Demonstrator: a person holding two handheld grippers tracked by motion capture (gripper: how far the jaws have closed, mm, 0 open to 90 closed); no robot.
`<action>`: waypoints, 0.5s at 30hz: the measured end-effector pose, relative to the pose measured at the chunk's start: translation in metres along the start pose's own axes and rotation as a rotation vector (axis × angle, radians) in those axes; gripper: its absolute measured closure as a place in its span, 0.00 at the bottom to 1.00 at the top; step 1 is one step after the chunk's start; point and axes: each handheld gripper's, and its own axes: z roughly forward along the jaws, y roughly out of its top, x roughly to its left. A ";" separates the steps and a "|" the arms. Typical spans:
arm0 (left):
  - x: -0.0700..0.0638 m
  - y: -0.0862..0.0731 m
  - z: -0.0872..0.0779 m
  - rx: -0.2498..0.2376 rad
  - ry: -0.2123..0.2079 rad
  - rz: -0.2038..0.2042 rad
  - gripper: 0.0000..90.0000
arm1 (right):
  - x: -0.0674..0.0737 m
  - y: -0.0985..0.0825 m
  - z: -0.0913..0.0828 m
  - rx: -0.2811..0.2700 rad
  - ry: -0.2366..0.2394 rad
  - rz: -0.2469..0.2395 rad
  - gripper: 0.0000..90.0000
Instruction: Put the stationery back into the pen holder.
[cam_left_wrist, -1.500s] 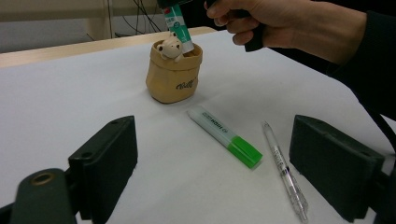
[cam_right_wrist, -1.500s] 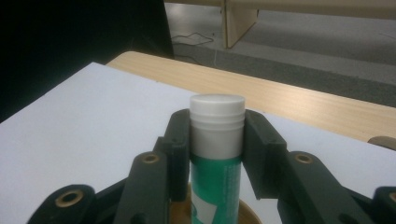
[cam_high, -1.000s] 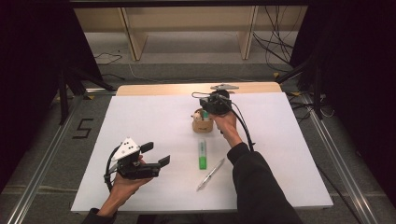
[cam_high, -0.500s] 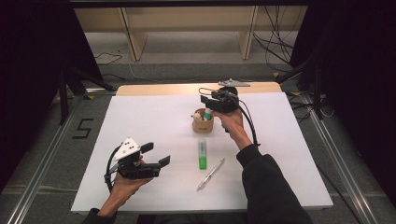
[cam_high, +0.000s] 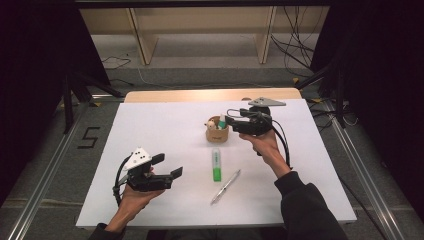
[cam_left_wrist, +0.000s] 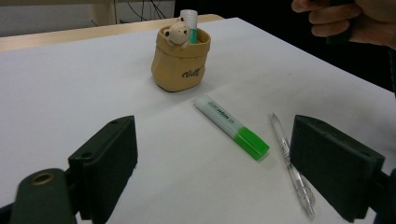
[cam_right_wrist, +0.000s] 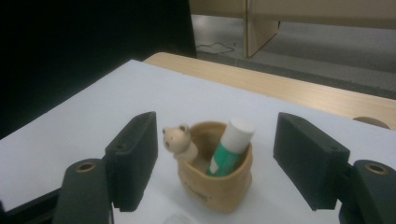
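One white table (cam_high: 165, 125) holds everything. The right gripper (cam_high: 231, 120) has just been opening its fingers beside the tan cup (cam_high: 217, 133), nothing between them. A green-and-white marker (cam_right_wrist: 230, 144) stands inside. Next, the green highlighter (cam_high: 216, 164): grab its middle, gently. The left gripper (cam_high: 167, 167) waits, fingers wide, empty.

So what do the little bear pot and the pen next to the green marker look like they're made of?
The bear pot looks like matte glazed ceramic or resin: stiff, moulded folds with a dull tan surface, though I can't tell which. The pen looks like clear hard plastic: its barrel is see-through and glossy against the white table.
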 end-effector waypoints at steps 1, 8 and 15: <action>0.000 0.000 0.001 0.004 -0.001 -0.002 0.16 | 0.000 -0.003 -0.004 -0.002 0.004 0.004 0.34; -0.004 0.002 0.014 0.045 -0.006 -0.008 0.16 | 0.001 -0.020 -0.027 0.006 -0.007 -0.031 0.33; -0.012 0.008 0.028 0.083 0.008 -0.009 0.16 | -0.001 -0.041 -0.048 0.001 -0.023 -0.029 0.33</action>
